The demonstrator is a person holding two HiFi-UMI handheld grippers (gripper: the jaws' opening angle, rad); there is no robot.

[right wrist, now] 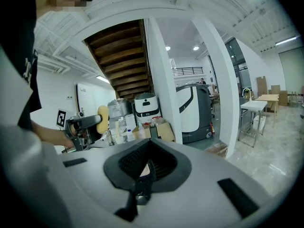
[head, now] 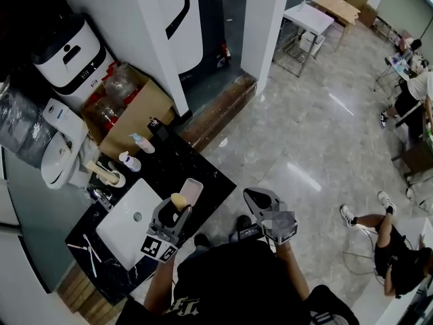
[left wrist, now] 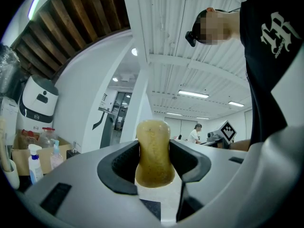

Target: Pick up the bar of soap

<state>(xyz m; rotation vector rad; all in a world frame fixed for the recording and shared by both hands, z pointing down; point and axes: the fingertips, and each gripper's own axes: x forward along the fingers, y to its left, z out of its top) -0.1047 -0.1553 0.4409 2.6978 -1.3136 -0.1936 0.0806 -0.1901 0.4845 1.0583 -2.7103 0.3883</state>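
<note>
The left gripper (head: 174, 212) is clamped on the yellow bar of soap (left wrist: 153, 152), whose long axis runs out along its jaws, above the black surface (head: 177, 160); the right gripper (right wrist: 145, 169) hangs closed and empty, well apart.

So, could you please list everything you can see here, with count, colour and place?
bar of soap: 1, yellow, clamped in the left gripper, over the counter
soap dish: 1, pale, on the counter just beyond the soap
sink: 1, white, set in the counter
counter: 1, black, lower left
bottles: 2, pale, far end of the counter
cardboard box: 1, brown, behind the counter
table: 1, white, top right
people: 2, at the right edge
left gripper: 1, grey, shut on the bar of soap
right gripper: 1, grey, jaws together, empty, over the floor
</note>
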